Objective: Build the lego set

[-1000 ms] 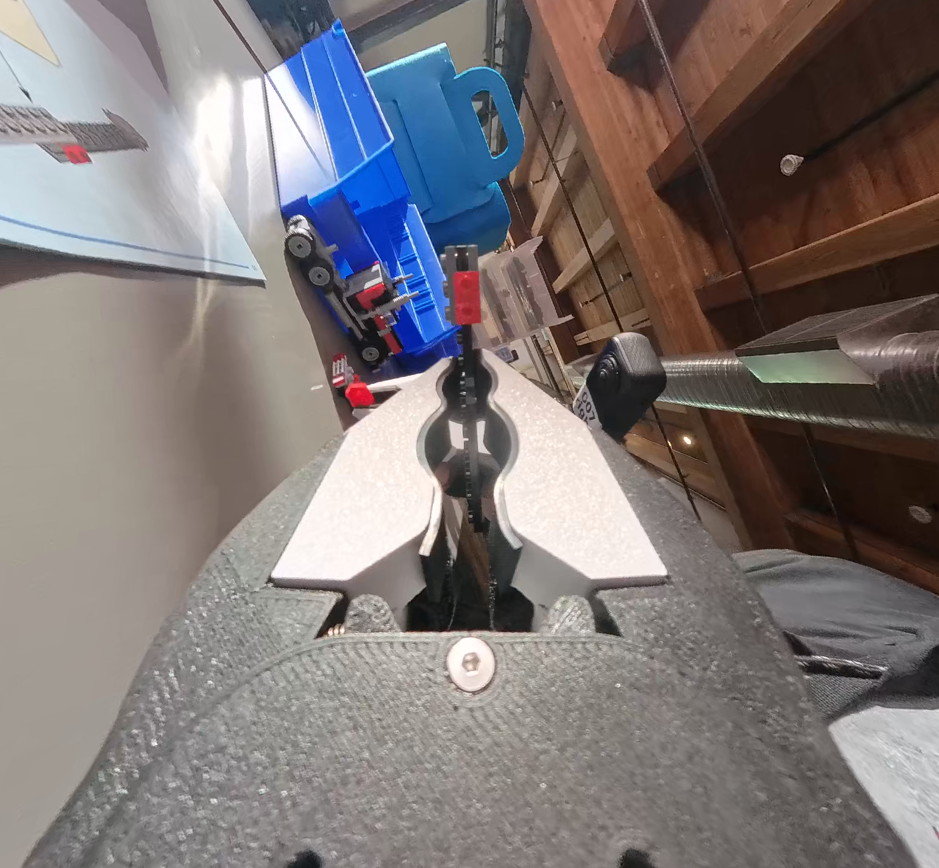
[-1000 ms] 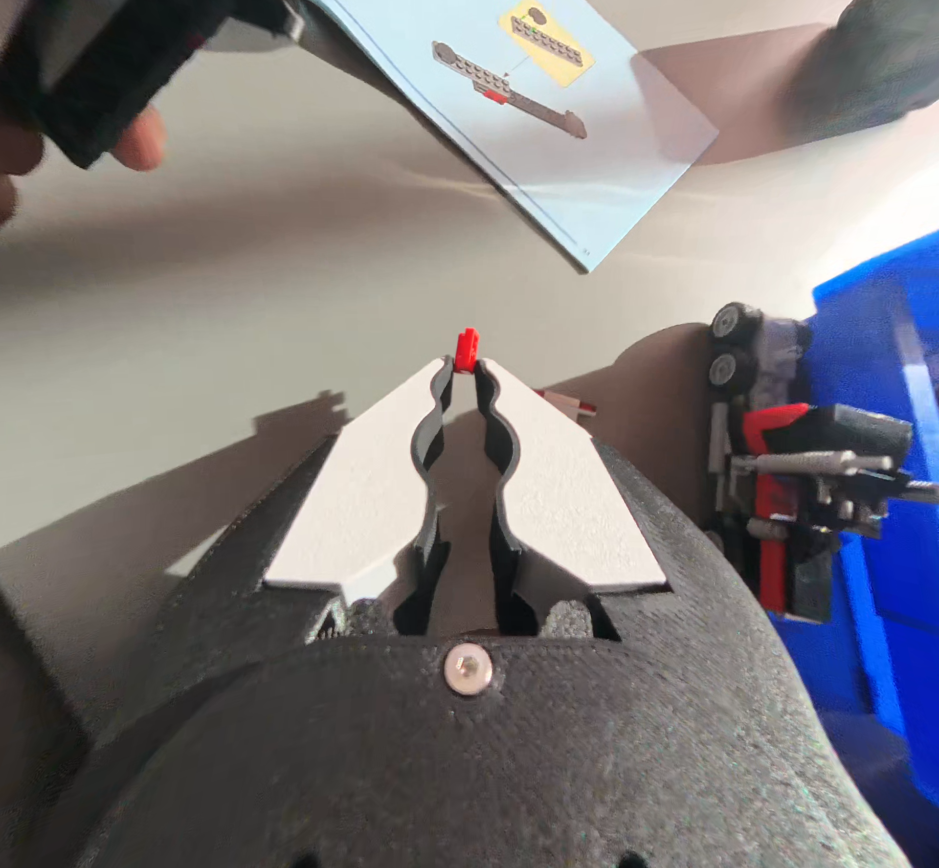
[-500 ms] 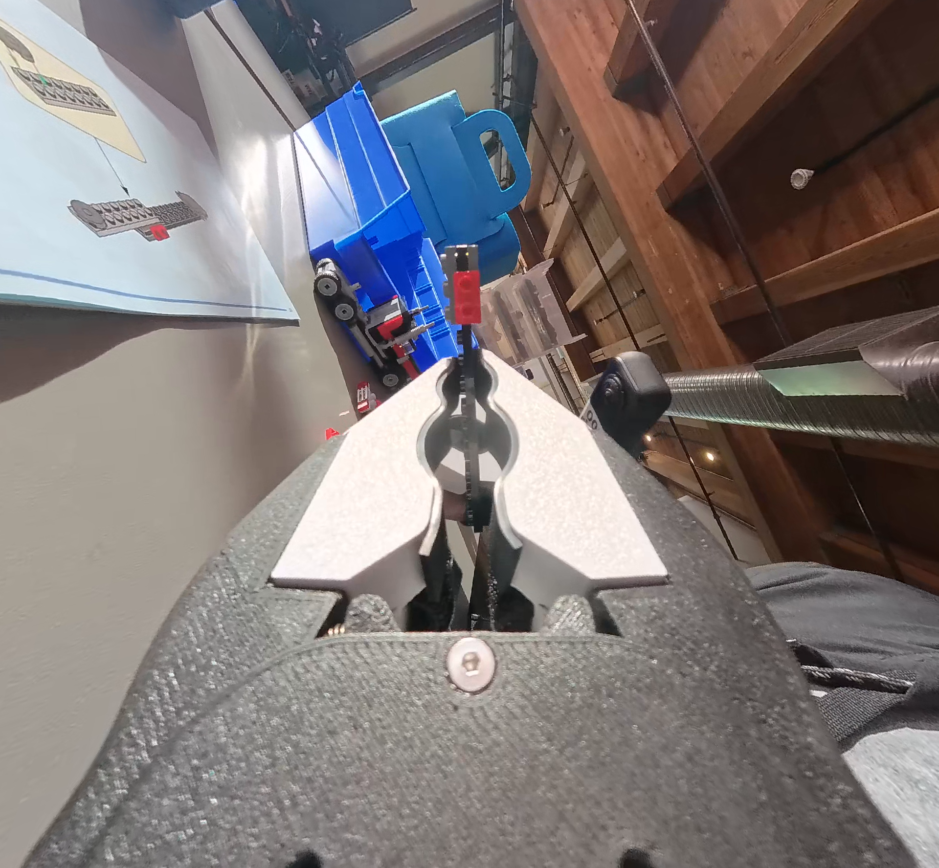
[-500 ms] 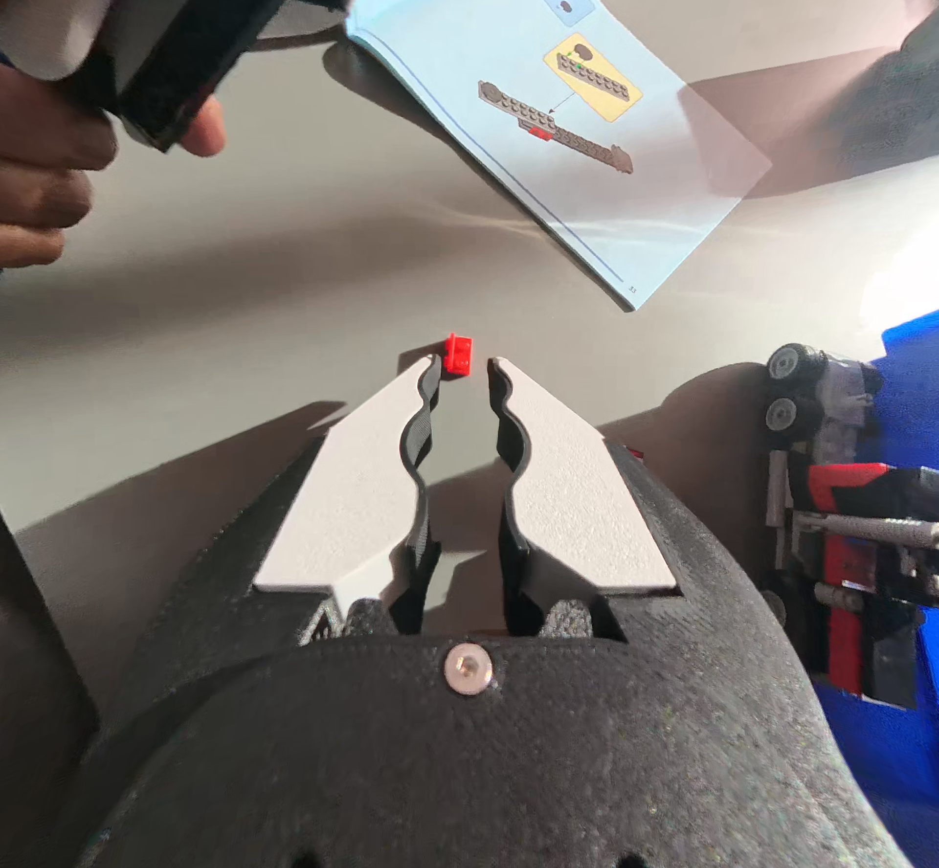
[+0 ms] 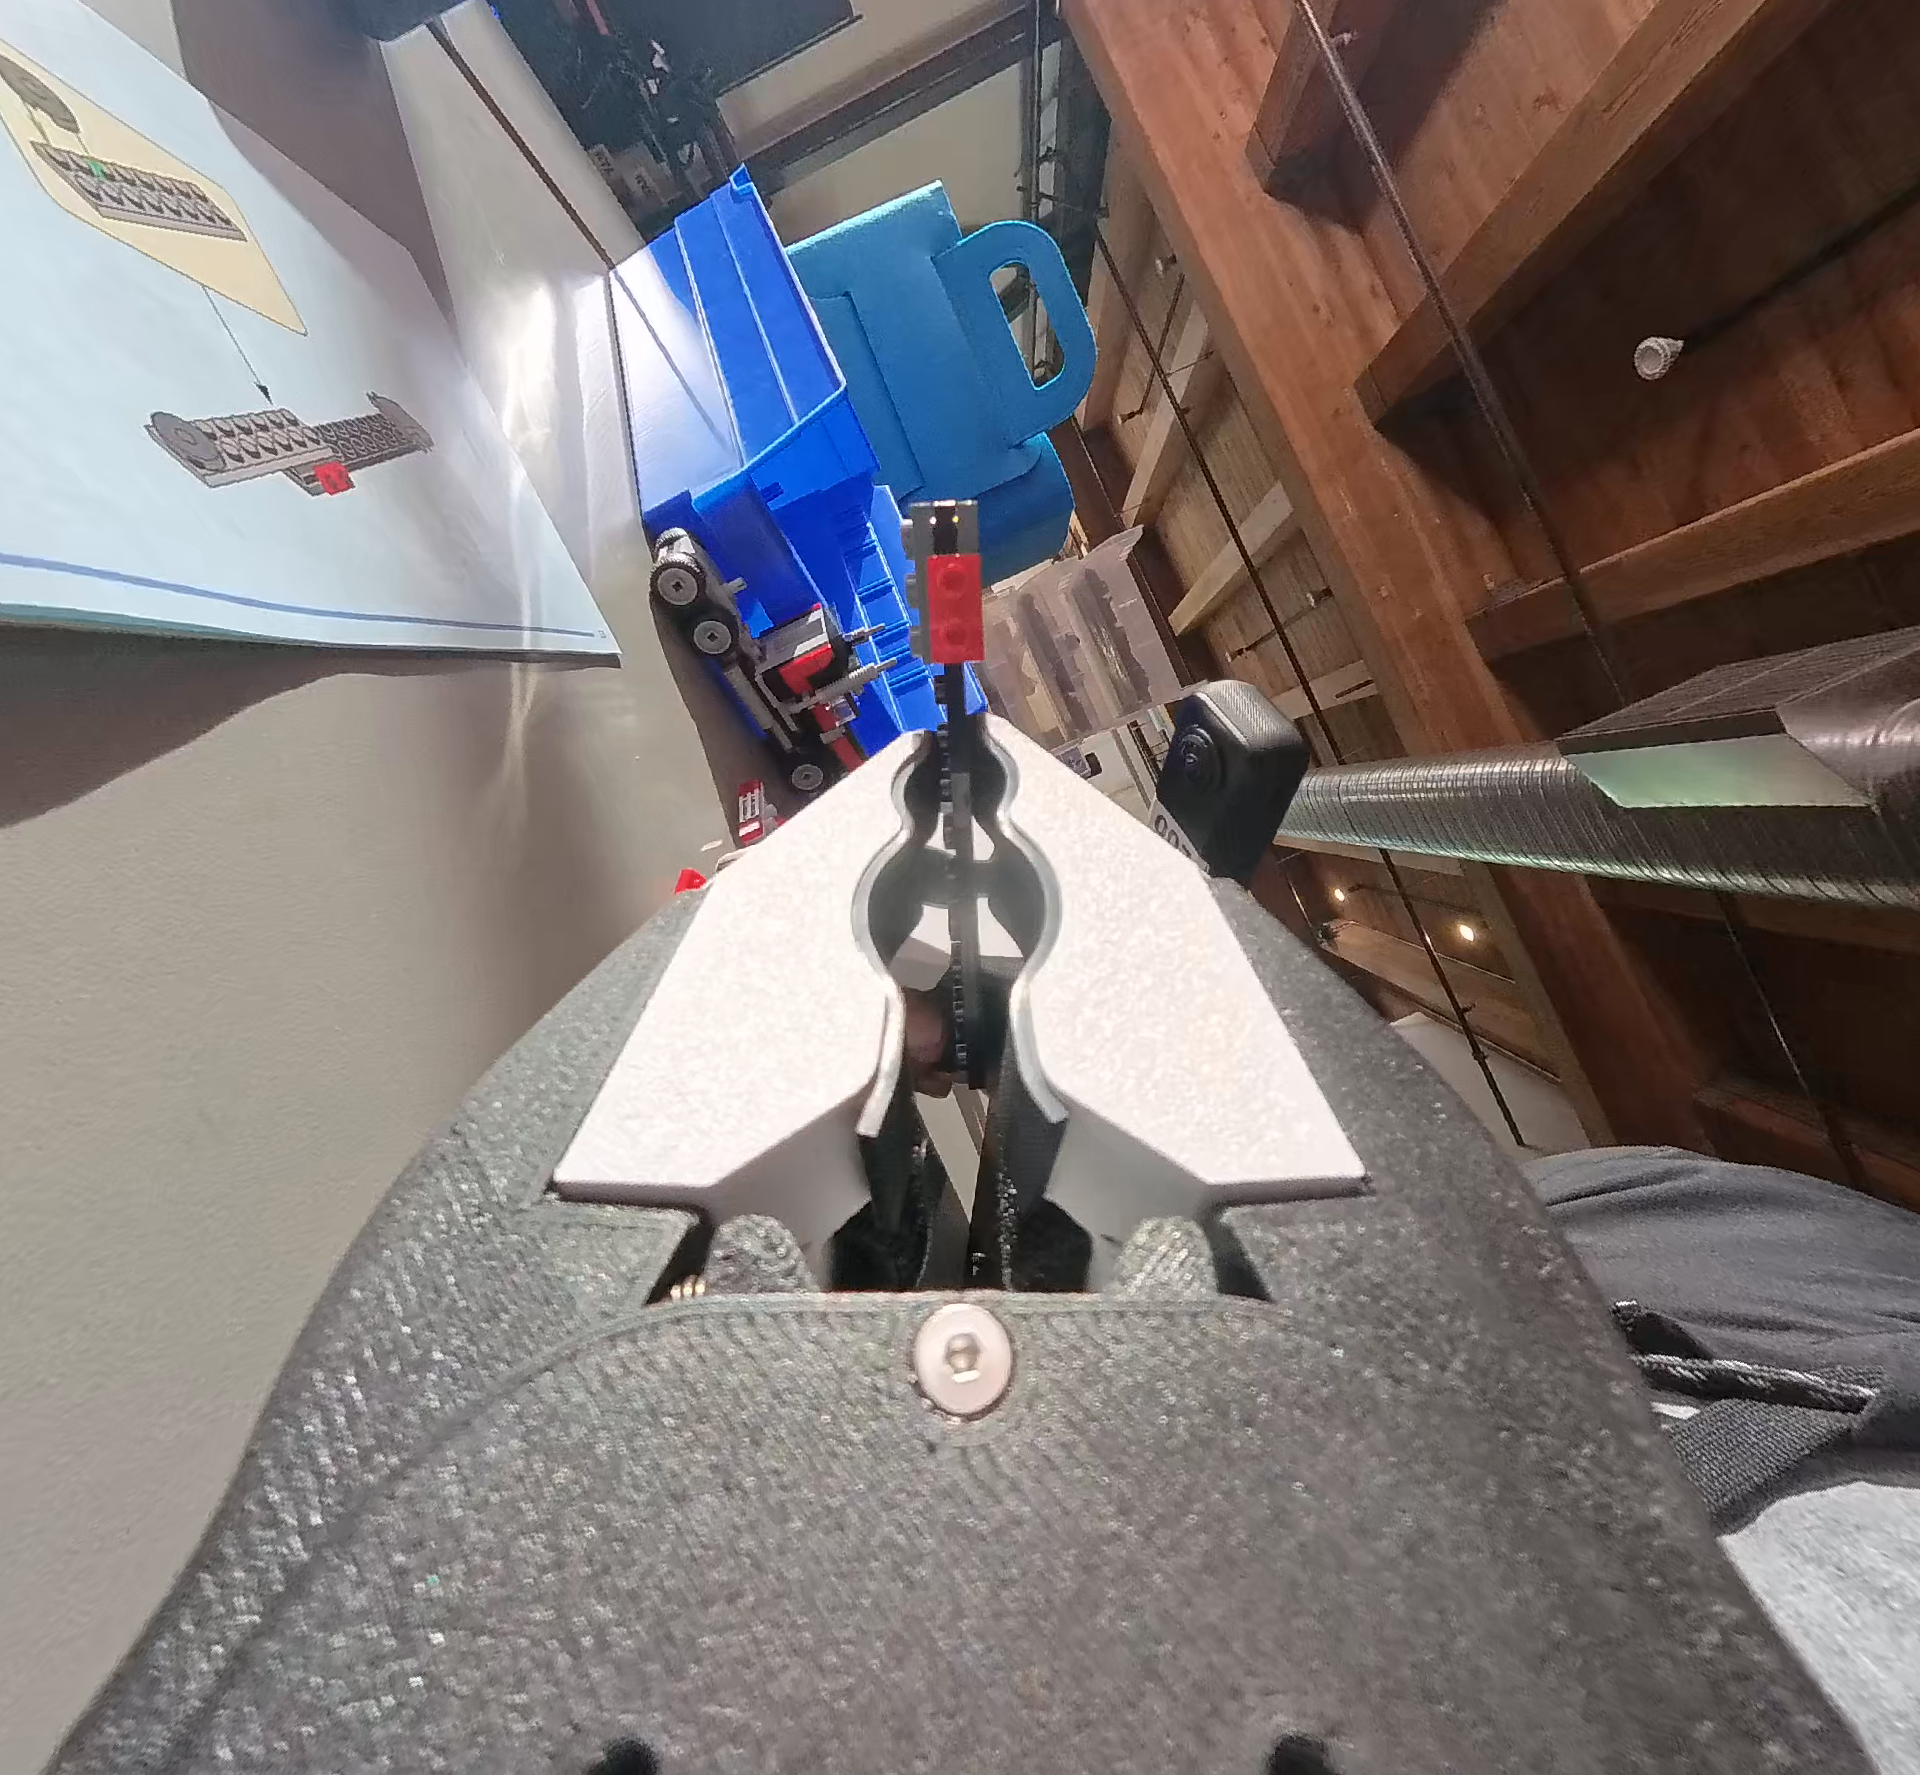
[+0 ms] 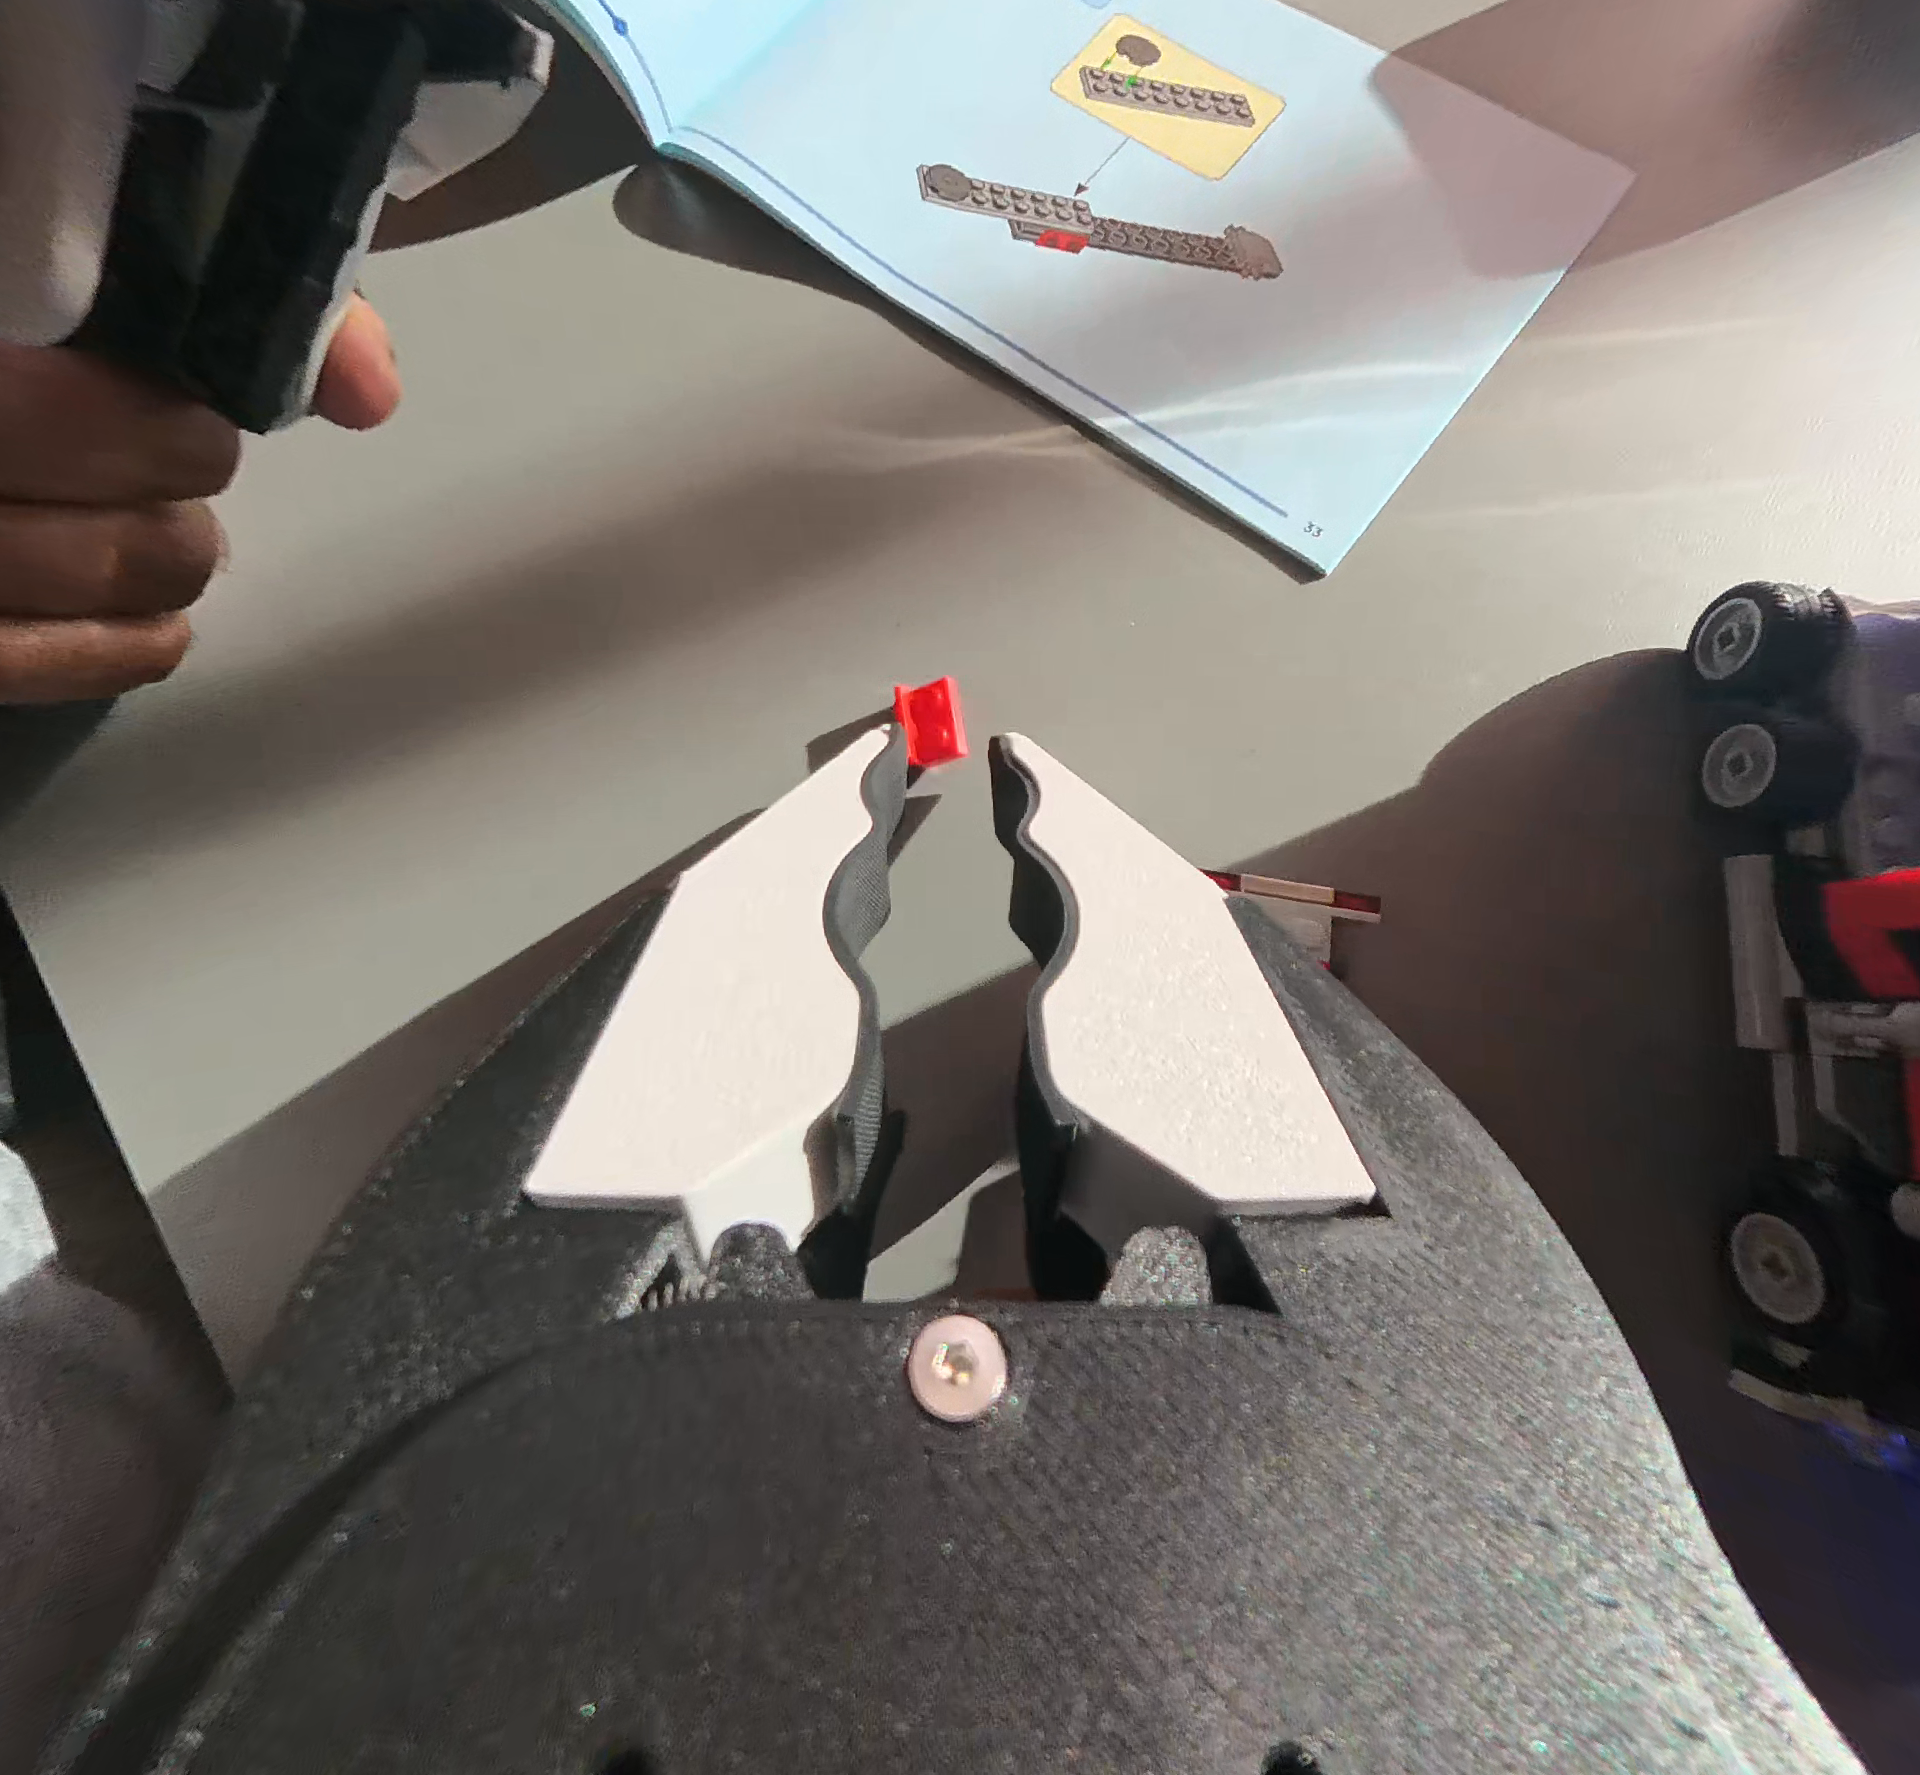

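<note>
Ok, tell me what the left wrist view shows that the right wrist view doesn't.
Left only: the left gripper shut on a thin black piece with a red brick at its far end, blue bins, wooden shelving.
Right only: the right gripper open, a loose red plate at its left fingertip.
Both: the booklet and the truck on the table.

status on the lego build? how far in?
Done: a wheeled truck model stands by the blue bin. In hand: left claw is shut on a thin black strip with a red brick. Left: right claw is open, a small red piece at its tip, unattached.
</note>
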`<state>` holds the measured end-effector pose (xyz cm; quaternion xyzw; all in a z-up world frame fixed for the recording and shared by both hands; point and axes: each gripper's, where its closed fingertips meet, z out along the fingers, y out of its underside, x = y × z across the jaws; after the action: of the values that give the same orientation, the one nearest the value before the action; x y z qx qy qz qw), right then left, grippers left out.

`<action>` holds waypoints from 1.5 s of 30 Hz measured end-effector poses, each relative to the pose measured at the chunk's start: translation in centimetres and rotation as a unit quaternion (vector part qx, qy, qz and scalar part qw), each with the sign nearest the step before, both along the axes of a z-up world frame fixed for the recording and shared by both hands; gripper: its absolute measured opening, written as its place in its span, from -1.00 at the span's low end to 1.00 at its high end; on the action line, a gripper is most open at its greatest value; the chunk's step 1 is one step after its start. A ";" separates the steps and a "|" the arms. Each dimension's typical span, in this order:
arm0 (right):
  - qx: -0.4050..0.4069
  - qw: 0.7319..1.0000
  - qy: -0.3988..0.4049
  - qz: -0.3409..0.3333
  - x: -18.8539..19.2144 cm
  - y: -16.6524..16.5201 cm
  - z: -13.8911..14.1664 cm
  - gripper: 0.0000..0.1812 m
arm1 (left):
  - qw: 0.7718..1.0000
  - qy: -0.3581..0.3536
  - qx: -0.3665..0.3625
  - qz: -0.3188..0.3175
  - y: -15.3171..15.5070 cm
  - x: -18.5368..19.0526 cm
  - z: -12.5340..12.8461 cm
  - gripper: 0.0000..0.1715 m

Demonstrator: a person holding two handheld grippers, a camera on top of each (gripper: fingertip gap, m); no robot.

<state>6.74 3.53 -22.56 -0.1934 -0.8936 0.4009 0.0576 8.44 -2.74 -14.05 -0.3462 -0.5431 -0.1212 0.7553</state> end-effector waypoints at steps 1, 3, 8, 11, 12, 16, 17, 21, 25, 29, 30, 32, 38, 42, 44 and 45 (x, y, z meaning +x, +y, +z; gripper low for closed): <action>0.006 1.000 0.004 0.002 0.1 0.0 -0.2 -0.80 | 1.000 0.000 0.001 0.000 0.0 0.0 0.0 -0.95; 0.019 1.000 0.020 0.007 0.2 0.0 -0.4 -0.78 | 1.000 0.000 0.001 -0.001 0.0 0.0 0.0 -0.95; 0.030 0.998 0.048 0.013 0.2 -0.1 -0.2 -0.75 | 1.000 0.001 0.002 -0.001 0.0 0.0 0.0 -0.95; 0.011 0.998 0.063 0.026 0.2 -0.5 0.7 -0.79 | 1.000 0.001 0.003 -0.002 0.0 0.0 0.0 -0.95; 0.011 0.997 0.067 0.029 0.3 -0.6 0.7 -0.83 | 1.000 0.001 0.002 -0.002 0.0 0.0 0.0 -0.95; 0.036 0.996 0.076 0.026 0.0 -0.5 0.0 -0.95 | 1.000 0.001 0.003 -0.001 -0.1 0.0 0.1 -0.95; 0.036 0.996 0.075 0.027 0.0 -0.5 0.0 -0.95 | 1.000 0.001 0.003 -0.001 -0.1 0.0 0.0 -0.95; -0.016 0.999 0.013 0.046 1.5 -1.6 0.9 -0.97 | 1.000 0.002 0.002 -0.001 0.0 0.0 0.1 -0.95; -0.134 0.979 -0.148 0.029 2.5 -2.5 2.7 -0.97 | 1.000 0.002 0.004 -0.002 -0.1 0.1 0.1 -0.95; -0.106 0.981 -0.163 -0.020 0.9 -1.2 1.3 -0.86 | 1.000 0.003 0.005 -0.003 -0.1 0.1 0.1 -0.95; -0.091 0.986 -0.136 -0.035 0.1 -0.7 1.1 -0.85 | 1.000 0.003 0.006 -0.003 -0.1 0.1 0.1 -0.95; -0.057 0.994 -0.080 -0.049 -1.0 0.2 0.8 -0.81 | 1.000 0.003 0.007 -0.003 -0.1 0.1 0.1 -0.95; -0.038 0.998 -0.010 0.054 1.9 0.0 1.6 -0.84 | 1.000 0.002 0.007 -0.004 0.0 0.1 0.1 -0.95; -0.003 0.994 0.016 0.111 3.2 -0.4 0.6 -0.77 | 1.000 0.004 0.003 -0.007 0.1 0.2 0.1 -0.95; 0.010 0.991 0.022 0.131 3.4 -0.6 0.1 -0.73 | 1.000 0.002 0.002 -0.013 0.3 0.2 0.1 -0.95; 0.014 0.990 0.023 0.137 3.3 -0.7 0.0 -0.71 | 1.000 -0.001 0.000 -0.018 0.5 0.3 0.0 -0.95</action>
<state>10.05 2.81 -22.58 -0.0596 -0.9156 0.3968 0.0255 8.71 -2.25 -14.10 -0.3560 -0.5379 -0.1350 0.7522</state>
